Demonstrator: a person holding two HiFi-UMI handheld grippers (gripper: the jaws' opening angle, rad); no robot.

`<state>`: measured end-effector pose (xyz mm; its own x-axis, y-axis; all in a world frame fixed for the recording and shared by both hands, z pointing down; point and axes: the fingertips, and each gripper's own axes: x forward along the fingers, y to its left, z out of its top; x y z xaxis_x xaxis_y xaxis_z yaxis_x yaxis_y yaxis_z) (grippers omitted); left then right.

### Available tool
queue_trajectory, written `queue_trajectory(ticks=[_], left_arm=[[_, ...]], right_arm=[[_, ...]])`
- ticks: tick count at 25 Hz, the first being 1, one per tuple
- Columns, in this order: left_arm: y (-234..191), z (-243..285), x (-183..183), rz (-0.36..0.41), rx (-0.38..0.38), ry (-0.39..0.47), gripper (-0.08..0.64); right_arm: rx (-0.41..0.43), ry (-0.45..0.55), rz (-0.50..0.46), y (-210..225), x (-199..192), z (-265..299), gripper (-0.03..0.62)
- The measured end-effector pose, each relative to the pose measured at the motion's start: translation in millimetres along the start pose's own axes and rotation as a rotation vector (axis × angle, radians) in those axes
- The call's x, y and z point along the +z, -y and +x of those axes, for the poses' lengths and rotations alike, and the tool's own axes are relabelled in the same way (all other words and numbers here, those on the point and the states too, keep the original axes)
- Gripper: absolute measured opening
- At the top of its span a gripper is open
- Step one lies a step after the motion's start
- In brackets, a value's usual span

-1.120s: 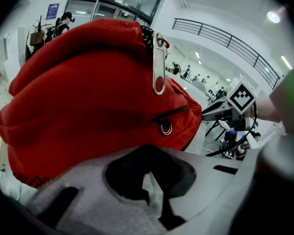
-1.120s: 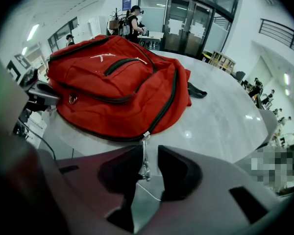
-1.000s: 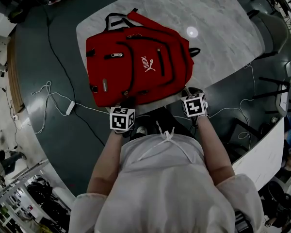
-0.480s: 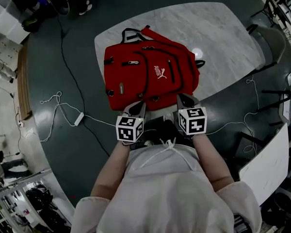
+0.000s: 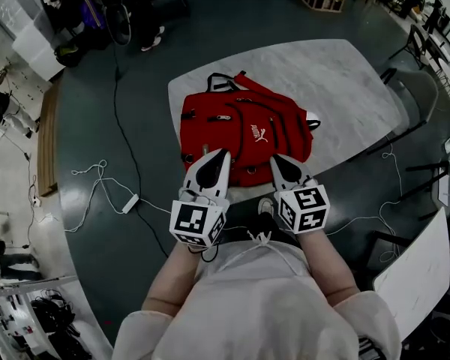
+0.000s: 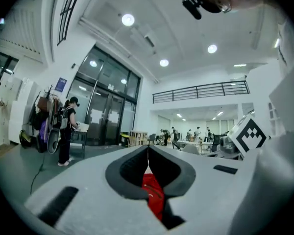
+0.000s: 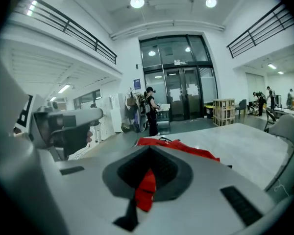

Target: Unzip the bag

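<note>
Head view: a red backpack (image 5: 244, 137) lies flat on the desk (image 5: 345, 73), its zips apparently closed and its contents unseen. The left tongs (image 5: 222, 154) and right tongs (image 5: 276, 159) hover at its near edge.

Left gripper view: the left tongs are clenched and empty.

Right gripper view: the right tongs are likewise clenched on nothing.

This looks like the approach step; the next move calls for opening onto a zip pull.

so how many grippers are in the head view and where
2. The left gripper points at the near edge of the red backpack, toward its left side. The right gripper points at the same edge, toward its right. Neither is hidden.
</note>
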<state>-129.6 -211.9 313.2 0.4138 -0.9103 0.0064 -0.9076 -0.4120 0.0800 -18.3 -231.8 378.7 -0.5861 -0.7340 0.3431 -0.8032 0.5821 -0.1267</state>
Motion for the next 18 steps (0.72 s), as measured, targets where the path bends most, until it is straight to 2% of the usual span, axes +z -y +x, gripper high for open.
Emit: queue_trajectory(ticks=[3, 6, 10, 18], left_arm=[[10.5, -14.2, 35.1, 0.018, -0.011, 0.087, 0.021], [17.1, -25.1, 50.7, 0.033, -0.020, 0.119, 0.021], [22.6, -34.8, 51.8, 0.058, -0.020, 0.109, 0.021], [24.9, -49.2, 35.2, 0.027, -0.014, 0.039, 0.021]], right_arm=[[0.009, 0.059, -0.029, -12.6, 19.4, -13.6, 0.028], [0.009, 0.114, -0.087, -24.2, 33.0, -22.4, 0.028], [0.021, 0.124, -0.106, -39.1, 34.0, -30.4, 0.027], [0.014, 0.146, -0.129, -54.2, 32.5, -39.0, 0.026]])
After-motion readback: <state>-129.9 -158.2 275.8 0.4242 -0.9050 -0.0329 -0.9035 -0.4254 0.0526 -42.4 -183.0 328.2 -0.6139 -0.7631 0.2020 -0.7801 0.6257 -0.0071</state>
